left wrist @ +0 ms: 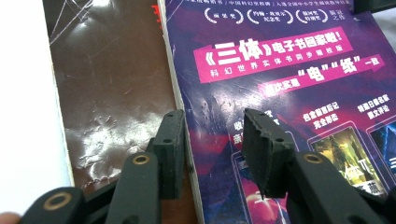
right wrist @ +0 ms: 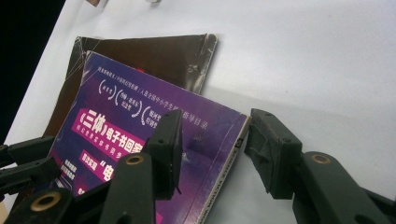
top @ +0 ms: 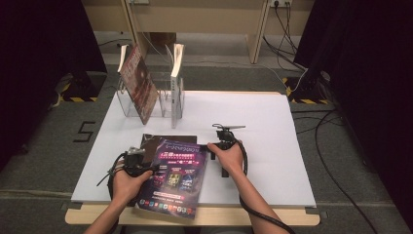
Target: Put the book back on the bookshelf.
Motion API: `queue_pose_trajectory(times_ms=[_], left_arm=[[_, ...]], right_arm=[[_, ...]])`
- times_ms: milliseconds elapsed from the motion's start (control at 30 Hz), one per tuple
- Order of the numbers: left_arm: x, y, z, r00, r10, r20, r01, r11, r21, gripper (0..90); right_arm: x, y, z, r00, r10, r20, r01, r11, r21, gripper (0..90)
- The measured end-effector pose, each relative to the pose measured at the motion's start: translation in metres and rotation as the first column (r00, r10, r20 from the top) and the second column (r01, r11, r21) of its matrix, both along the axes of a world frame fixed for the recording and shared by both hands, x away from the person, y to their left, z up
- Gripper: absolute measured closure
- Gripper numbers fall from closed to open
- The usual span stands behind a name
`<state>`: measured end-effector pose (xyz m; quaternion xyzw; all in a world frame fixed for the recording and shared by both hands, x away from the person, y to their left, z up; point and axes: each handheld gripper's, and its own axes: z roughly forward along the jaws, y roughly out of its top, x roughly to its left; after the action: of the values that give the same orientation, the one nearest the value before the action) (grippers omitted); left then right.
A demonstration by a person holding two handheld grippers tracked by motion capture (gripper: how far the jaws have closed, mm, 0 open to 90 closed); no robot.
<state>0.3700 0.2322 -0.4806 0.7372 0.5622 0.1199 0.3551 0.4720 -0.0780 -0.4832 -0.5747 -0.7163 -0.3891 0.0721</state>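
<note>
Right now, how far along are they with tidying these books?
Two books already stand in the clear rack. In hand: the purple book, with the left gripper and right gripper straddling its opposite edges, jaws open, not yet clamped. Judging by that, lifting it into the rack is left, then probably the brown book beneath.
</note>
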Motion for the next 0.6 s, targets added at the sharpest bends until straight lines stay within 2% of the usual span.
queue_pose_trajectory(times_ms=[67, 100, 600], left_arm=[[-0.0005, -0.0002, -0.0002, 1.0000, 0.002, 0.002, -0.002, 1.0000, -0.001, 59.1], [-0.0008, -0.0005, -0.0003, 1.0000, 0.003, 0.006, -0.003, 1.0000, 0.000, 59.1], [-0.0009, -0.0005, -0.0004, 1.0000, 0.002, 0.006, -0.002, 1.0000, 0.001, 59.2]], right_arm=[[-0.0004, -0.0013, 0.0004, 0.9999, -0.002, -0.012, 0.002, 1.0000, 0.005, 55.7], [0.0003, -0.0030, -0.0004, 1.0000, 0.008, -0.002, -0.008, 1.0000, 0.004, 55.7], [-0.0007, -0.0036, 0.0009, 0.9997, 0.011, -0.024, -0.010, 0.9999, 0.006, 54.8]])
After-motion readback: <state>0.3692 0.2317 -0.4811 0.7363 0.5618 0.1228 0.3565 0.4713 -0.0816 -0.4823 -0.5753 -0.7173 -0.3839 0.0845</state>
